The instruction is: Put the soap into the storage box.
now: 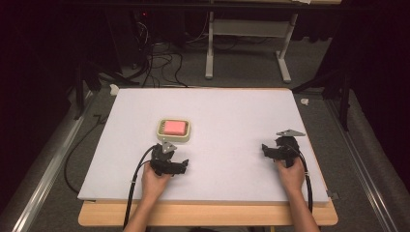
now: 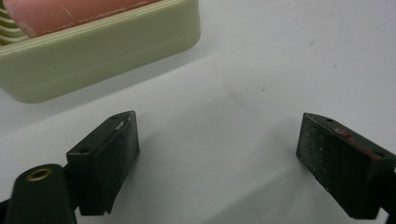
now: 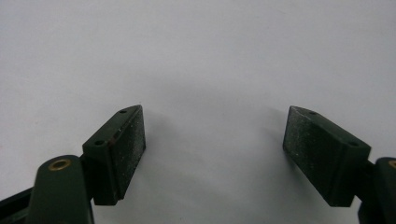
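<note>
A cream soap dish holding a pink bar sits left of the white table's middle. My left gripper rests just in front of the dish, a short gap away. In the left gripper view the dish and pink bar fill the upper left, beyond the open left gripper, whose jaws stand wide with bare table between. My right gripper lies near the table's right side; in the right gripper view it is open over plain white surface.
The white tabletop lies on a wooden board whose front edge shows near the person. Beyond the far edge are cables and a table frame on the floor. A small white item sits off the right corner.
</note>
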